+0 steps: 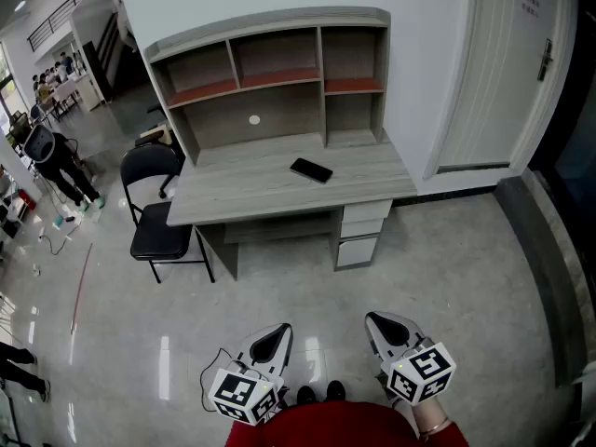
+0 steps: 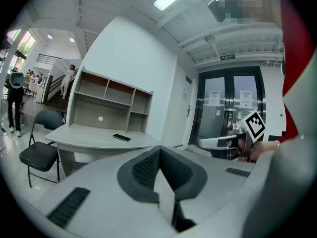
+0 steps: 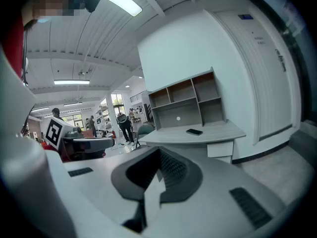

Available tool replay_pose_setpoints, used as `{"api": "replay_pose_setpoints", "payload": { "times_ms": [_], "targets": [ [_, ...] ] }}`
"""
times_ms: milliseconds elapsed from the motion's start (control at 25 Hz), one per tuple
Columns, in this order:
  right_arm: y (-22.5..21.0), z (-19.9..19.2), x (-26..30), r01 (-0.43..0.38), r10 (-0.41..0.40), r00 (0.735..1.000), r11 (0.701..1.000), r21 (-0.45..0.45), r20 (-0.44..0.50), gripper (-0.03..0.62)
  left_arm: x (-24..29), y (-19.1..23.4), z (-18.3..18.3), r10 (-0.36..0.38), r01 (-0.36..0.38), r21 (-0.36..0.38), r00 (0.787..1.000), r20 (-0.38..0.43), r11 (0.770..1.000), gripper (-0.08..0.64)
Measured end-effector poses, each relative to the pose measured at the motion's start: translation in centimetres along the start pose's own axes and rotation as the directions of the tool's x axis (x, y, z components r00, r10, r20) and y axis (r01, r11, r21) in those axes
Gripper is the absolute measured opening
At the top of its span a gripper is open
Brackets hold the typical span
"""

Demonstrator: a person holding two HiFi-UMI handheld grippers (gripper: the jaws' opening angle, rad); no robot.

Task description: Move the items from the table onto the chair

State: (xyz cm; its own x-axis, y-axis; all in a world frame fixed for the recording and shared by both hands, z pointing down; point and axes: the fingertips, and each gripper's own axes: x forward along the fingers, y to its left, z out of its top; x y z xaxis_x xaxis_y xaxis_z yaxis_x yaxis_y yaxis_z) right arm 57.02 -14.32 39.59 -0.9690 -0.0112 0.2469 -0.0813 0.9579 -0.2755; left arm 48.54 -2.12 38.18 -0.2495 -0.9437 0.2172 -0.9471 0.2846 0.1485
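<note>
Phone (image 1: 311, 169) lay flat on the table (image 1: 233, 192) in the head view, a little right of the middle and clear of every edge; the black chair (image 1: 160, 240) stood at the table's left end with its seat bare. The left gripper (image 1: 277, 335) and right gripper (image 1: 380, 324) hung low by the person's body, well apart from the table. In the left gripper view the jaws met pad to pad with nothing between them, and the phone (image 2: 121, 137) showed far off, near the table's front edge. The right gripper view showed the same: jaws together, empty, the phone (image 3: 194, 131) distant. The task looked not yet begun, only the approach in hand. The next move probably called for walking up, parting one pair of jaws, and pinching the thin phone by its edges.
</note>
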Motion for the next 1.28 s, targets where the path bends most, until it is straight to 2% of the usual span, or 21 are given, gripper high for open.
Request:
{"api": "replay_pose_setpoints", "payload": {
  "times_ms": [240, 520, 800, 1040, 1160, 1280],
  "targets": [
    [0.0, 0.6, 0.0, 0.004, -0.004, 1.0, 1.0, -0.025, 0.023, 0.012, 0.1, 0.2, 0.4, 0.002, -0.002, -0.006, 1.0, 0.005, 1.0, 0.008],
    [-0.7, 0.4, -0.2, 0.021, -0.02, 0.999, 1.0, -0.012, 0.031, 0.012, 0.4, 0.6, 0.4, 0.006, -0.006, 0.002, 1.0, 0.004, 1.0, 0.008],
    [-2.1, 2.0, -0.4, 0.035, -0.032, 0.996, 0.999, -0.029, 0.078, 0.012, 1.9, 0.2, 3.1, -0.015, 0.008, 0.095, 0.997, 0.071, 0.995, 0.008],
    [-3.1, 3.1, -0.3, 0.013, -0.002, 0.991, 0.996, -0.086, 0.133, 0.012, 3.8, 0.3, 2.8, -0.013, 0.007, 0.082, 0.998, 0.069, 0.997, 0.008],
    [-4.0, 3.5, 0.9, -0.006, 0.022, 0.992, 0.991, -0.134, 0.122, 0.012, 5.4, 0.7, 2.9, -0.013, 0.007, 0.081, 0.998, 0.065, 0.997, 0.008],
    [-5.5, 4.1, 3.1, -0.02, 0.033, 0.993, 0.993, -0.114, 0.116, 0.014, 7.4, 2.2, 3.4, -0.017, 0.014, 0.048, 0.998, 0.056, 0.999, 0.008]
  ]
}}
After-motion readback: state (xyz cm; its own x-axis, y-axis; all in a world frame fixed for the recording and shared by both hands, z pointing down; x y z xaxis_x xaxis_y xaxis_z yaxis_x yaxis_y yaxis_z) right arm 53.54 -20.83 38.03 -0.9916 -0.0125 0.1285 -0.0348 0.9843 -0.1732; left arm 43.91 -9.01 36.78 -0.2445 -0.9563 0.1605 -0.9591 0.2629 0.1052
